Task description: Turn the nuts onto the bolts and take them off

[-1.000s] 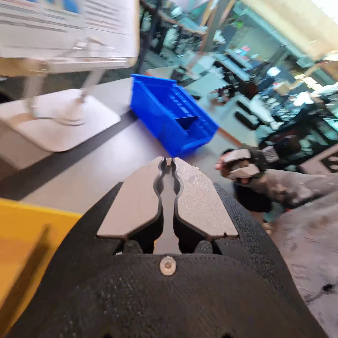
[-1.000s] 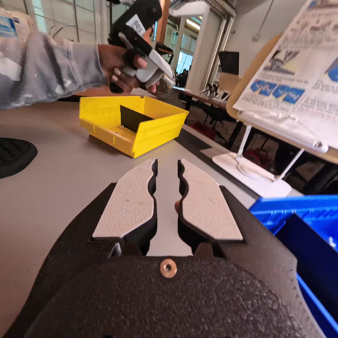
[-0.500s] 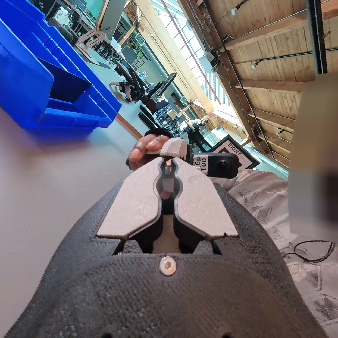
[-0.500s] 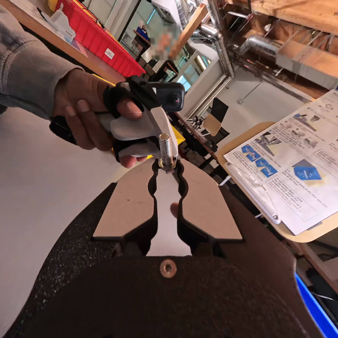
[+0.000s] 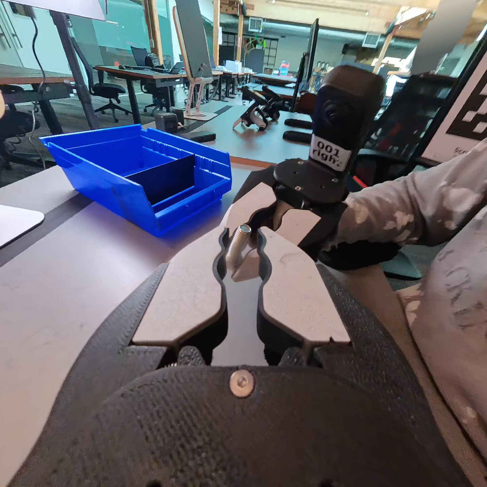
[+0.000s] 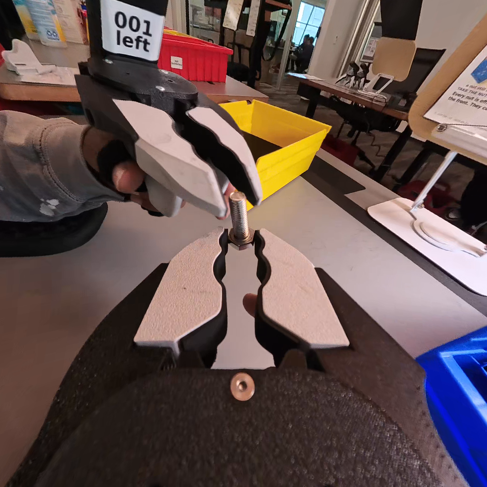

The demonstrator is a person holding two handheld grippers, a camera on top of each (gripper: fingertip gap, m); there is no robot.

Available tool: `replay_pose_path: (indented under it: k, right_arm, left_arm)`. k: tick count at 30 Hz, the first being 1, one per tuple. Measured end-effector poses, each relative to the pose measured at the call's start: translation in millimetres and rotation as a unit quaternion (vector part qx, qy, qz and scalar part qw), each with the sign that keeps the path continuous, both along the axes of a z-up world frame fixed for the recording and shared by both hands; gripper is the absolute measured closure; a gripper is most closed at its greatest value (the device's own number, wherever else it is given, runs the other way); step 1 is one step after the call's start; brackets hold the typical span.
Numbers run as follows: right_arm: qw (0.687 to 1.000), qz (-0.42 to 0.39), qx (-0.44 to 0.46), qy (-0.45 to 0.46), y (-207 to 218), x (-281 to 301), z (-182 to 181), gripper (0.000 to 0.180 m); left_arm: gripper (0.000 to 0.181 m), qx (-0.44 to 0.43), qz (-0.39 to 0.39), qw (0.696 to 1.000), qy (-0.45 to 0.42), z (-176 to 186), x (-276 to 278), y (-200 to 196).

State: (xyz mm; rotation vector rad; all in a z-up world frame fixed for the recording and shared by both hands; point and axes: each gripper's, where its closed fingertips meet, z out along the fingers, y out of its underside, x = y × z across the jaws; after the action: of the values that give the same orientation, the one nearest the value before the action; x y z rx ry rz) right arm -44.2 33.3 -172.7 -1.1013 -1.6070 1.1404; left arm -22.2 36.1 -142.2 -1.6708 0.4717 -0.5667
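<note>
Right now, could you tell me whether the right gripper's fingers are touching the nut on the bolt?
Touching. In the right wrist view, the right gripper has both fingertips pressed against opposite sides of the nut, no gap either side, with the bolt standing up from it.

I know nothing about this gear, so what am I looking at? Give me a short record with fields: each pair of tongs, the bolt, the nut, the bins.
Right tongs: shut on the nut at the bolt's lower end.
Bolt: upright, threaded shaft pointing up.
Left tongs: open, tips straddling the top of the shaft, coming from above.
Yellow bin: on the table, behind the left tongs.
Blue bin: on the table at the right tongs' side, with a dark divider inside.
</note>
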Motion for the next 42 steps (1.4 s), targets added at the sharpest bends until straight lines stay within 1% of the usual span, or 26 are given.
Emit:
replay_pose_path:
  k: [2,5,7,9,10,13,17,22,30,33,34,36,37,39,40,42]
  right_arm:
    - [1.000,-0.005,0.010,-0.003,-4,0,-2,0.161]
    - [1.000,0.012,0.003,0.019,-8,3,2,0.161]
    - [0.997,0.057,-0.019,0.044,-16,8,8,0.160]
    - [0.993,0.100,-0.038,0.056,-24,13,9,0.150]
    - [0.990,0.118,-0.047,0.055,-27,15,7,0.146]
    - [0.985,0.153,-0.070,0.046,-34,19,2,0.144]
    - [0.976,0.194,-0.093,0.033,-42,25,-2,0.147]
    - [0.970,0.222,-0.090,0.031,-50,31,-4,0.160]
    - [0.970,0.226,-0.083,0.038,-51,32,-2,0.162]
    - [0.970,0.218,-0.091,0.046,-47,31,1,0.162]
    - [0.971,0.213,-0.093,0.051,-45,31,3,0.162]
    - [0.973,0.201,-0.095,0.060,-38,30,6,0.162]
    - [0.975,0.192,-0.094,0.067,-33,30,10,0.162]
    - [0.978,0.169,-0.092,0.084,-19,30,19,0.162]
    - [0.979,0.155,-0.094,0.094,-11,31,24,0.162]
    - [0.981,0.123,-0.100,0.108,7,31,31,0.162]
  left_arm:
    - [0.169,0.006,-0.002,1.000,0.025,-3,2,-1]
    - [0.170,0.015,-0.012,0.999,0.036,0,4,-4]
    - [0.170,0.010,-0.037,0.999,-0.003,7,3,-9]
    - [0.170,0.000,-0.065,0.997,-0.041,10,0,-14]
    - [0.170,-0.002,-0.074,0.996,-0.050,9,-1,-16]
    - [0.170,-0.009,-0.128,0.990,-0.062,8,7,-26]
    - [0.170,-0.018,-0.169,0.985,-0.038,1,21,-34]
    - [0.170,-0.023,-0.188,0.981,-0.029,-3,27,-38]
    - [0.171,-0.015,-0.195,0.980,-0.030,-2,29,-40]
    - [0.169,-0.009,-0.181,0.983,-0.038,2,26,-37]
    - [0.160,-0.003,-0.172,0.984,-0.039,6,23,-37]
    - [0.150,0.009,-0.135,0.990,-0.032,21,6,-36]
    - [0.149,0.021,-0.102,0.994,-0.023,31,-9,-36]
    - [0.150,0.036,-0.004,0.999,-0.008,54,-55,-35]
    - [0.151,0.029,0.051,0.998,0.000,61,-84,-37]
    - [0.150,-0.016,0.150,0.988,0.026,61,-141,-43]
